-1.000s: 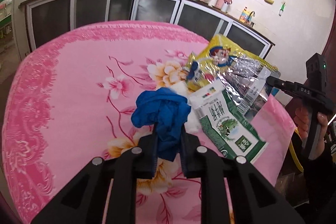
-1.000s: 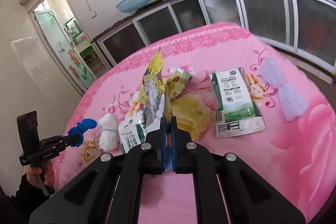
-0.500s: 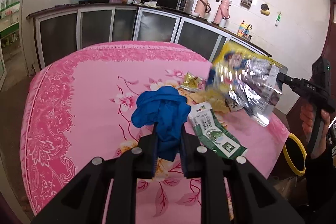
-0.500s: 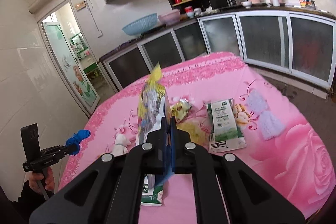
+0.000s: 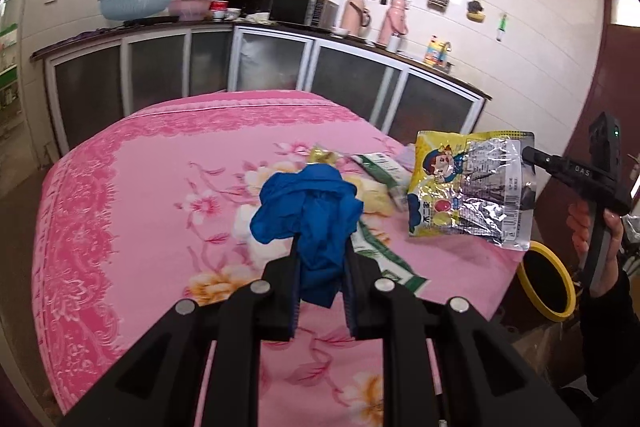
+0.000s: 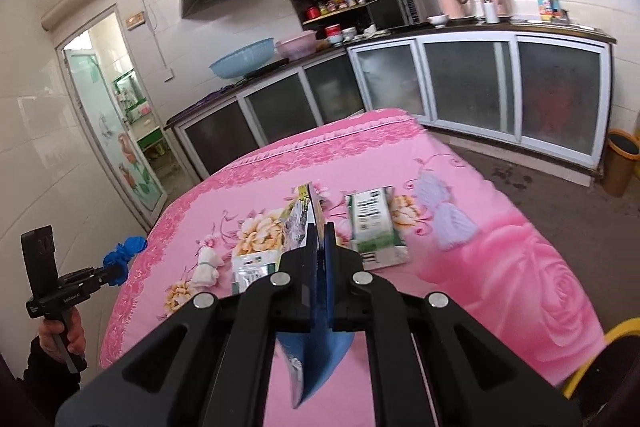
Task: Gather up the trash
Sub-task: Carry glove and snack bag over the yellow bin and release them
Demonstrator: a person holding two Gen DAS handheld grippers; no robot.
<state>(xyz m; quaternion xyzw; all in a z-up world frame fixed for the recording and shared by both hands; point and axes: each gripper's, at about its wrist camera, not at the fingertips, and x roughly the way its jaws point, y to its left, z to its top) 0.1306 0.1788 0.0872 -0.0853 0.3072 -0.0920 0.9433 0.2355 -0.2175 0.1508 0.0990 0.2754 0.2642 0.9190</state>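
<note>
My left gripper [image 5: 320, 247] is shut on a crumpled blue glove [image 5: 308, 203] and holds it above the pink flowered table [image 5: 120, 195]. My right gripper [image 6: 319, 227] is shut on a yellow and silver snack bag [image 6: 299, 223], seen edge-on here. In the left wrist view the snack bag [image 5: 468, 187] hangs flat from the right gripper [image 5: 528, 157] past the table's right edge, above a yellow-rimmed bin [image 5: 546, 283]. On the table lie a green and white packet [image 6: 374, 223], a smaller green packet [image 6: 252, 265], a white wad [image 6: 206, 265] and a white knitted piece [image 6: 444, 211].
Another yellow-rimmed bin [image 6: 622, 163] stands by the kitchen cabinets [image 6: 480, 87] at the far right. A small gold wrapper [image 5: 324, 157] and a pale yellow wrapper [image 5: 372, 195] lie near the table's middle. A doorway [image 6: 112, 123] is at the left.
Both grippers have risen and drawn back from the table. The right gripper has carried the snack bag out past the table's right edge, over the yellow-rimmed bin. The glove stays held.
</note>
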